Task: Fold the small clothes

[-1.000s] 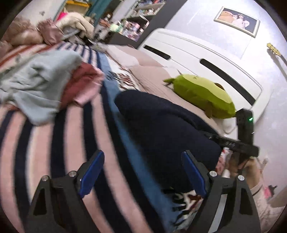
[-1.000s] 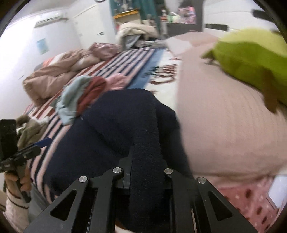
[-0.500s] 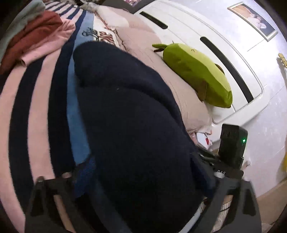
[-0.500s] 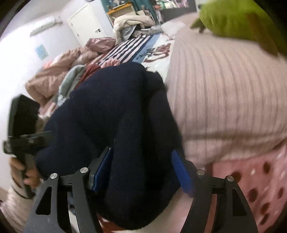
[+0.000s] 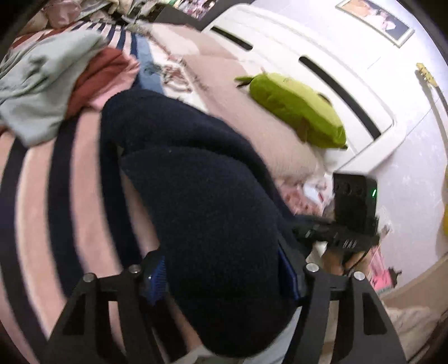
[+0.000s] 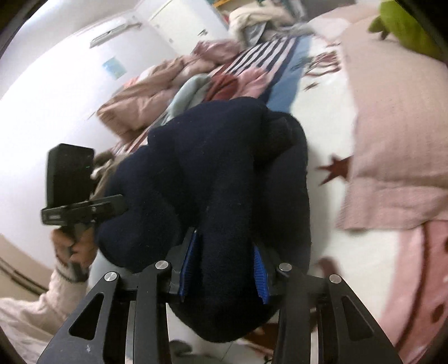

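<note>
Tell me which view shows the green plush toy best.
The left wrist view: the green plush toy lies whole on the pink pillow. The right wrist view shows only a part of it, cut by the picture's edge.

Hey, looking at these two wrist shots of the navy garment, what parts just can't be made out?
- Left wrist view: the left gripper fingertips are buried in the navy garment, so its grip can't be judged.
- Right wrist view: the garment bulges between the right gripper pads; what kind of clothing it is stays unclear.
- Left wrist view: the clothes pile is motion-blurred.
- Right wrist view: the green plush is cut off by the frame edge.
</note>
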### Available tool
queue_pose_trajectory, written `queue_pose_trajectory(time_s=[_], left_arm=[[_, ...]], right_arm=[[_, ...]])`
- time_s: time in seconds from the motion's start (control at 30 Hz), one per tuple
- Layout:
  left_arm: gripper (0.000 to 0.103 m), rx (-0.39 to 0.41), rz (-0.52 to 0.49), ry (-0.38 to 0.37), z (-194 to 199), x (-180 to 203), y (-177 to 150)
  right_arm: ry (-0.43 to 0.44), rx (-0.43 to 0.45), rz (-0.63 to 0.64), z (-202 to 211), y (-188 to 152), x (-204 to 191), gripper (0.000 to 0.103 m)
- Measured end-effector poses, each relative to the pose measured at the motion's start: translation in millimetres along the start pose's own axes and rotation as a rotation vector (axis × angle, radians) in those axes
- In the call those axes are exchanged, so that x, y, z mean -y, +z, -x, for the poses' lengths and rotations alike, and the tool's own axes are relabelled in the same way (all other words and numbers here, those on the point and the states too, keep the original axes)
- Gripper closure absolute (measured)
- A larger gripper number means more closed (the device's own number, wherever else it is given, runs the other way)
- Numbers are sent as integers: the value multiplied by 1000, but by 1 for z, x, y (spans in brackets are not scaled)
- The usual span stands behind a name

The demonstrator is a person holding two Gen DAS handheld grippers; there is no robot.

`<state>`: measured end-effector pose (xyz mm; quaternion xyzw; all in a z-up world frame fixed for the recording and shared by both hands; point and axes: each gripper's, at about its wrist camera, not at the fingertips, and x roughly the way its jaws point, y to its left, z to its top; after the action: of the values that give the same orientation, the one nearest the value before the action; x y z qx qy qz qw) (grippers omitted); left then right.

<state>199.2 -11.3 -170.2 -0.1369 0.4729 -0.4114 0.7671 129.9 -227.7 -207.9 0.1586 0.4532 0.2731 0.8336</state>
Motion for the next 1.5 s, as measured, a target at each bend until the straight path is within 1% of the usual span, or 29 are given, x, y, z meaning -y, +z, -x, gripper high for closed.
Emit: queue_pose_trajectory(time_s=[0.03, 0.07, 0.1, 0.17, 0.2, 0.23, 0.27, 0.33, 0.43, 0.47, 0.53, 0.57, 0.6, 0.63, 0.67, 0.7, 0.77, 0.87, 0.93, 1.0, 1.03, 1.13, 1.2, 1.23, 1.33, 1.4, 1.43, 1.47, 1.5], left_arm=[[33, -18, 0, 17, 3, -6, -4], [32, -10, 5, 26, 7, -10, -6], [29, 5, 16, 27, 11, -14, -7], [27, 31, 22, 41, 20, -18, -6], [25, 41, 10, 55, 23, -18, -4], [22, 61, -17, 88, 26, -16, -2], [21, 70, -27, 104, 27, -16, 1], [20, 76, -16, 99, 28, -20, 5], [19, 85, 8, 86, 26, -29, 13], [18, 89, 15, 76, 25, -33, 16], [18, 83, 32, 51, 21, -38, 20], [18, 77, 39, 36, 17, -40, 22], [18, 73, 40, 27, 14, -40, 24], [18, 71, 40, 18, 11, -41, 26], [18, 70, 40, 15, 9, -41, 27], [18, 69, 37, 15, 8, -42, 28], [18, 72, 40, 5, 7, -43, 29], [18, 69, 41, -17, 4, -44, 30], [18, 56, 35, -35, -1, -41, 28], [18, 43, 40, -57, -6, -40, 26], [18, 40, 46, -65, -8, -39, 25], [18, 33, 55, -82, -9, -38, 21], [18, 27, 57, -90, -11, -37, 19], [18, 24, 57, -91, -10, -35, 17], [18, 21, 58, -89, -8, -34, 13], [18, 22, 60, -85, -6, -33, 12], [18, 22, 60, -77, -6, -33, 13], [18, 24, 62, -70, -4, -33, 13], [18, 28, 63, -65, -2, -33, 14]], right_arm=[[-23, -1, 15, -1, 2, -5, 69], [-49, 19, 41, 1, 6, -11, 61], [-72, 44, 66, 3, 12, -15, 48], [-100, 81, 79, 8, 26, -17, 36], [-99, 95, 79, 9, 35, -16, 36], [-93, 109, 76, 9, 47, -15, 35], [-81, 127, 69, 9, 60, -13, 31], [-56, 133, 60, 3, 78, -10, 29], [22, 78, 37, -21, 105, -4, 29], [34, 61, 35, -27, 107, -3, 29], [78, -10, 34, -54, 118, 0, 29], [101, -40, 35, -62, 119, 1, 31], [134, -78, 38, -72, 119, 1, 44], [147, -102, 47, -79, 119, 0, 58], [129, -107, 67, -84, 116, -2, 86], [114, -96, 77, -87, 116, -2, 91], [68, -43, 57, -83, 116, 2, 95], [-7, 28, 40, -75, 115, 10, 96], [-56, 51, 29, -71, 114, 15, 96], [-114, 68, 34, -68, 114, 18, 96], [-136, 62, 41, -68, 112, 20, 96], [-177, 43, 51, -63, 104, 20, 96], [-214, 44, 78, -57, 100, 16, 94], [-220, 29, 85, -54, 96, 15, 94], [-188, -3, 43, -44, 85, 25, 88], [-190, -8, 19, -37, 79, 31, 70], [-197, -8, 7, -34, 77, 33, 67], [-197, -7, -8, -31, 74, 35, 60], [-188, -11, -24, -28, 72, 37, 50]])
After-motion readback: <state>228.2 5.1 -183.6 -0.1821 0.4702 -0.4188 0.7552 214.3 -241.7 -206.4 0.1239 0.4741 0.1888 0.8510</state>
